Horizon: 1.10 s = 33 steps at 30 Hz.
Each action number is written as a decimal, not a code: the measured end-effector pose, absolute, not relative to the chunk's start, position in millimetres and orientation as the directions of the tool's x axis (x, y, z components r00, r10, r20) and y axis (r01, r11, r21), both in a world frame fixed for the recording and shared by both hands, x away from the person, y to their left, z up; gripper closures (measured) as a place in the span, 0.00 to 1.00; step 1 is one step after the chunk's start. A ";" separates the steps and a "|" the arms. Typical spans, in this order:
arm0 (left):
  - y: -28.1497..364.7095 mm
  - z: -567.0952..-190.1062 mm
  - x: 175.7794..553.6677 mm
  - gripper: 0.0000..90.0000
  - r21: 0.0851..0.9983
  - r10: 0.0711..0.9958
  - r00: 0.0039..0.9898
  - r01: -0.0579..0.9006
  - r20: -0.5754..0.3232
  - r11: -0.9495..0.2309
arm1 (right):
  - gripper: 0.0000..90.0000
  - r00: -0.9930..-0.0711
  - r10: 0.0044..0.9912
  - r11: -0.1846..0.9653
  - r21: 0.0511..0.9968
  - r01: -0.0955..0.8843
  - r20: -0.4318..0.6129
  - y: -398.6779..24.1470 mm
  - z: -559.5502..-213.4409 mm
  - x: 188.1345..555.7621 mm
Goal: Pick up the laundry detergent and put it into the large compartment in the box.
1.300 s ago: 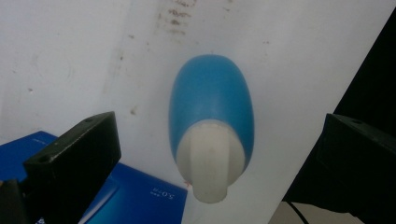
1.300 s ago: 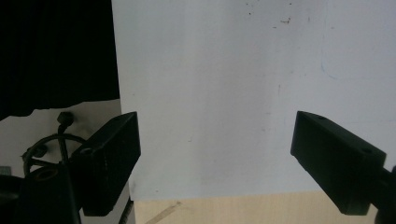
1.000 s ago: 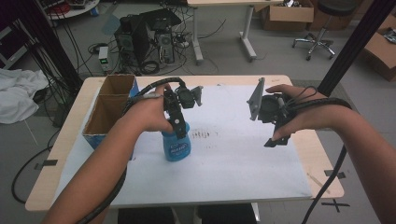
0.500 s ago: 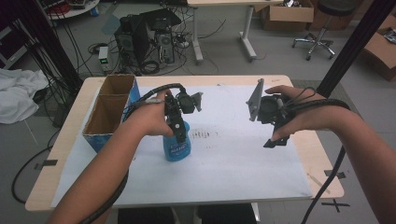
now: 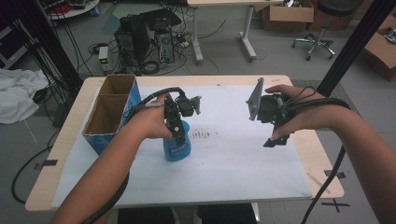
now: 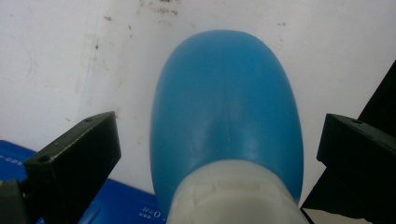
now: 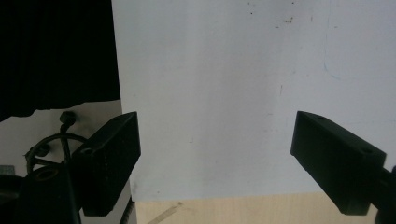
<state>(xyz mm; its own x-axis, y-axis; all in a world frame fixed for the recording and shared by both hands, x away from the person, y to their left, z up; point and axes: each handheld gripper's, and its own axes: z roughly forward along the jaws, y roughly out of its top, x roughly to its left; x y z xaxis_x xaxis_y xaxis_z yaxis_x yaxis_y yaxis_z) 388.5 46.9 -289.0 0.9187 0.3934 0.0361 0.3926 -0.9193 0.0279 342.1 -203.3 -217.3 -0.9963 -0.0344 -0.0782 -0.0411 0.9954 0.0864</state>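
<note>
The left gripper's (image 6: 219, 140) jaws are being held wide apart on either side of a blue bottle (image 6: 226, 112), with a clear gap showing between each jaw and the bottle's body. In the left gripper view the bottle's white neck (image 6: 233, 196) is seen rising toward the camera between the jaws. In the high view the left gripper (image 5: 176, 127) is being held directly over the bottle (image 5: 177, 144), which is standing upright on the white sheet (image 5: 233, 168) covering the counter (image 5: 322, 154).

The right gripper's (image 7: 215, 158) jaws are likewise being held open, with nothing between them but bare sheet (image 7: 210, 70) and the counter's wooden edge (image 7: 224, 212). In the high view the right gripper (image 5: 273, 123) is being held above the sheet, well apart from the bottle.

A blue cardboard box (image 5: 109, 112) with two open compartments is sitting near the counter's left edge, just beside the left forearm (image 5: 107, 168).
</note>
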 end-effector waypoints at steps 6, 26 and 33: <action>47.3 -291.1 388.6 0.03 0.036 0.386 0.922 0.384 0.033 -0.922 | 0.18 -0.997 -0.033 0.996 0.084 -0.039 -0.077 -203.0 -218.1 341.9; 45.3 -292.6 388.4 0.17 0.015 0.373 0.927 0.373 0.044 -0.928 | 0.18 -0.997 -0.028 0.996 0.084 -0.035 -0.078 -203.4 -220.9 343.8; 44.2 -292.8 387.6 0.20 0.014 0.371 0.927 0.371 0.060 -0.929 | 0.18 -0.997 -0.031 0.995 0.087 -0.038 -0.075 -203.1 -222.4 344.6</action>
